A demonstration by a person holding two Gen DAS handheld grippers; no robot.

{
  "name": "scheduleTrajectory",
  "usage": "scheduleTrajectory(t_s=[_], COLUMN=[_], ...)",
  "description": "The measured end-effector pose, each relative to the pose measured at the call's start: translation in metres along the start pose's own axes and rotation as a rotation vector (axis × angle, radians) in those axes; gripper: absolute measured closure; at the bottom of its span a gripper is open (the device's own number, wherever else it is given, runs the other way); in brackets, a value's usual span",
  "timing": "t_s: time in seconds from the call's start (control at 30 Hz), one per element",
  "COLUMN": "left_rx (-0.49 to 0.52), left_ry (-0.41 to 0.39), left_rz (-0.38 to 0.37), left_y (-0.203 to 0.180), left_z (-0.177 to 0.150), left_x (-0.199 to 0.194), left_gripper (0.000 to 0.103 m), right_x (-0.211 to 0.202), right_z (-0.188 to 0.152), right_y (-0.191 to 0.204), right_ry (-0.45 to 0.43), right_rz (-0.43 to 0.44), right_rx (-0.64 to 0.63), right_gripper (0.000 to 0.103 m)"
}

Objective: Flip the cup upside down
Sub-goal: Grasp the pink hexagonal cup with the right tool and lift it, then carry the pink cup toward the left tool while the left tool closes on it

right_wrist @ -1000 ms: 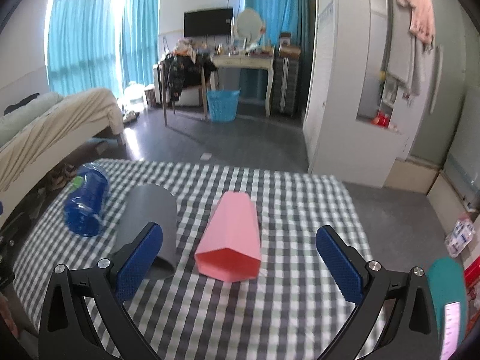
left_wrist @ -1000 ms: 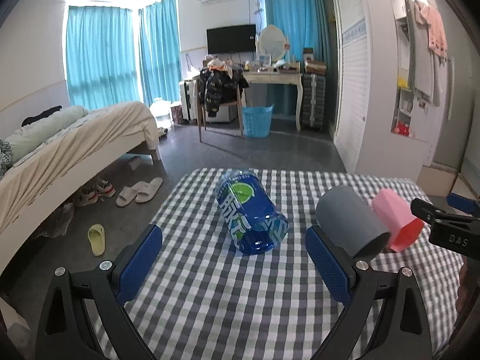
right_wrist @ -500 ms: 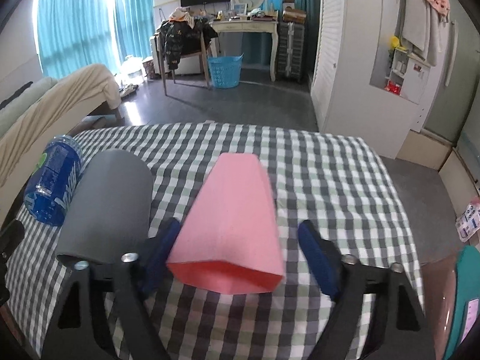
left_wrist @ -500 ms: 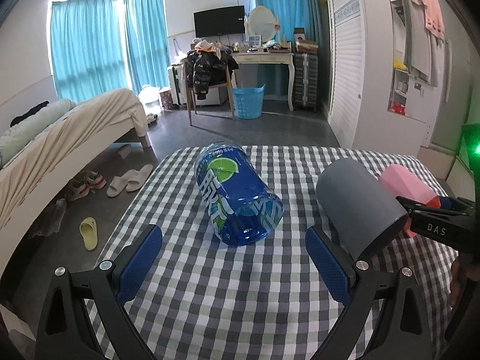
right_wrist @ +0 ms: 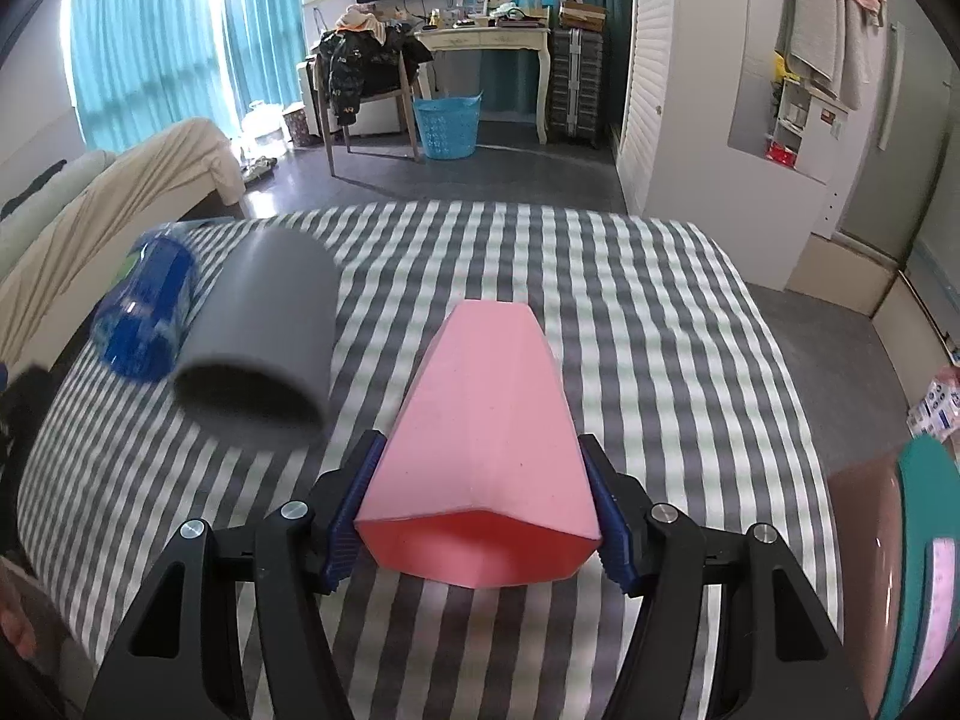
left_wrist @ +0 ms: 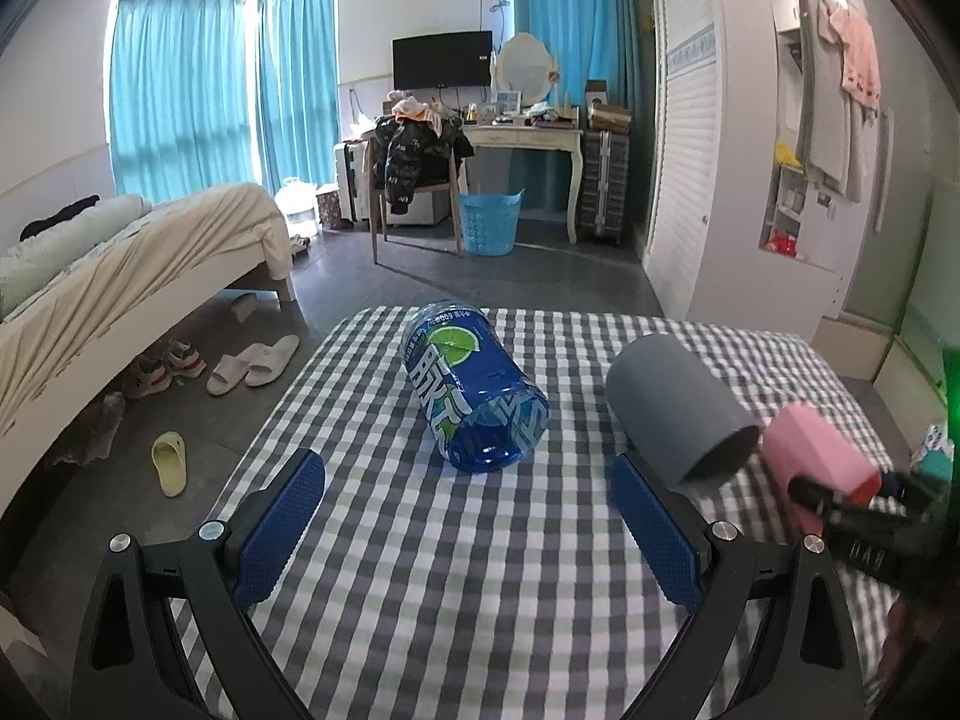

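A pink faceted cup (right_wrist: 486,432) lies on its side on the checked tablecloth, mouth toward the camera. My right gripper (right_wrist: 480,504) is shut on the pink cup near its mouth, blue pads on both sides. The cup also shows in the left wrist view (left_wrist: 819,459) at the right, with the right gripper on it. A grey cup (left_wrist: 678,414) lies on its side just left of it, also in the right wrist view (right_wrist: 264,330). My left gripper (left_wrist: 468,522) is open and empty above the cloth, near a blue bottle (left_wrist: 474,384).
The blue bottle (right_wrist: 150,306) lies on its side left of the grey cup. The table (left_wrist: 450,600) has a grey-white checked cloth; its far edge drops to the floor. A bed (left_wrist: 120,264) stands left, a white wardrobe (left_wrist: 690,150) right.
My right gripper has closed on the pink cup and the view is blurred by motion. The left gripper drew back slightly and stays open.
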State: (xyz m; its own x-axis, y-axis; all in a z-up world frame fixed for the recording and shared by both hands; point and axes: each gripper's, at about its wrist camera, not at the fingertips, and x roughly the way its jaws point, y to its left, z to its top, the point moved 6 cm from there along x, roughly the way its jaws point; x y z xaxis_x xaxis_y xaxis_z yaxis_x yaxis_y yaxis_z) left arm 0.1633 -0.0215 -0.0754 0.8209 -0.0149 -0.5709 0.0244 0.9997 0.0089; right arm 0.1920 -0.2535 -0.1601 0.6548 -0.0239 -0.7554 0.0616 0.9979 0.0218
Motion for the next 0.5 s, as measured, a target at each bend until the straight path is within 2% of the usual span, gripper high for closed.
scheduleTrajectory(t_s=[0.2,0.5], left_rx=[0.003,0.009], left_ry=[-0.021,-0.026], left_rz=[-0.027,-0.023], left_y=[-0.002,0.022], left_z=[-0.008,-0.031], left_x=[-0.034,-0.063], left_gripper=[0.004,0.004], right_x=[-0.037,-0.073], right_z=[-0.041,-0.082], right_y=[0.019,0.087], right_ry=[0.013,0.008], right_rz=[0.008,0.052], right_rx=[0.012,-0.07], right_gripper=[0.04,0.041])
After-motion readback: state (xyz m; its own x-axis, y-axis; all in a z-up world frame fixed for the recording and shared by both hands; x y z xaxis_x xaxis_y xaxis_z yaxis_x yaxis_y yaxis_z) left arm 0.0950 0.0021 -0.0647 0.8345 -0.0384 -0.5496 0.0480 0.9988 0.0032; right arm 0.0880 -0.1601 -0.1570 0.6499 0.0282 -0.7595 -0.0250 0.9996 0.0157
